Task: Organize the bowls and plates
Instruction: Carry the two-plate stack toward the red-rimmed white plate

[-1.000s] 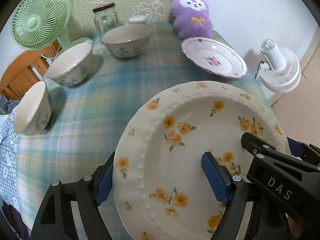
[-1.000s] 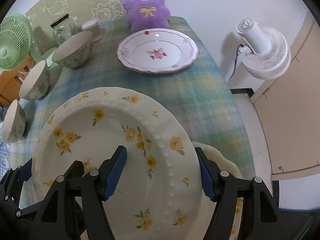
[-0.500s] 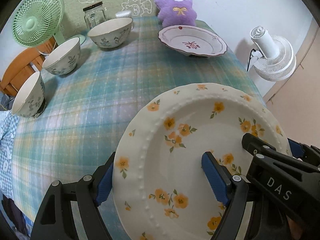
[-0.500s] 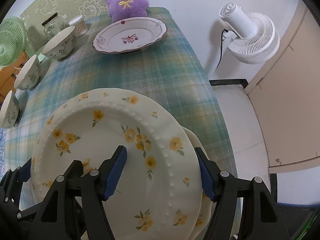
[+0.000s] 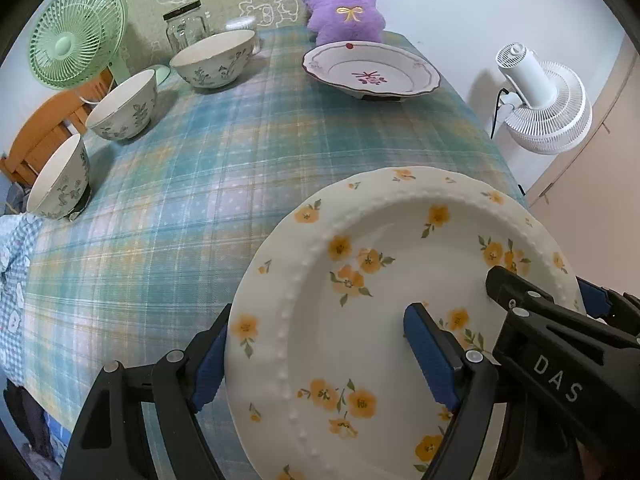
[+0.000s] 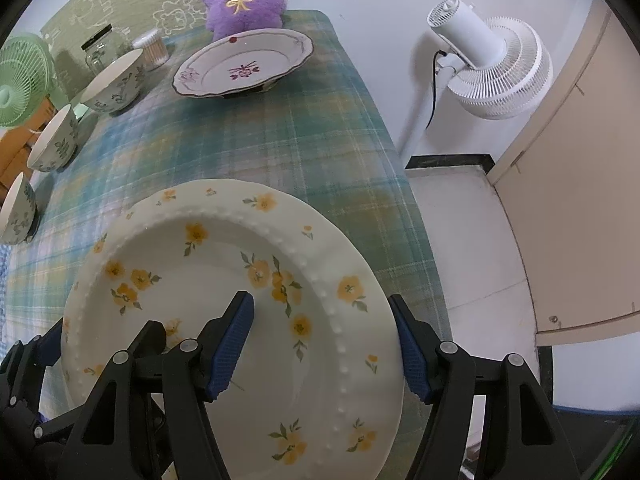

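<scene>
A cream plate with yellow flowers (image 5: 380, 300) is held between both grippers near the table's front right corner; it also shows in the right wrist view (image 6: 200, 280). My left gripper (image 5: 316, 356) is shut on its left rim. My right gripper (image 6: 324, 344) is shut on its right rim. A pink-flowered plate (image 5: 370, 70) sits at the far right of the table, also in the right wrist view (image 6: 244, 64). Three floral bowls (image 5: 212, 60) (image 5: 124, 106) (image 5: 60, 180) stand in a row along the left side.
The table has a blue-green plaid cloth (image 5: 200, 168). A purple plush toy (image 5: 344, 4), a glass jar (image 5: 186, 28) and a green fan (image 5: 76, 34) stand at the back. A white floor fan (image 6: 488, 64) stands right of the table. A wooden chair (image 5: 36, 136) is at the left.
Both grippers with the yellow-flowered plate have drawn back towards the front of the table, then shifted forward a little. The second cream plate seen under it earlier no longer shows.
</scene>
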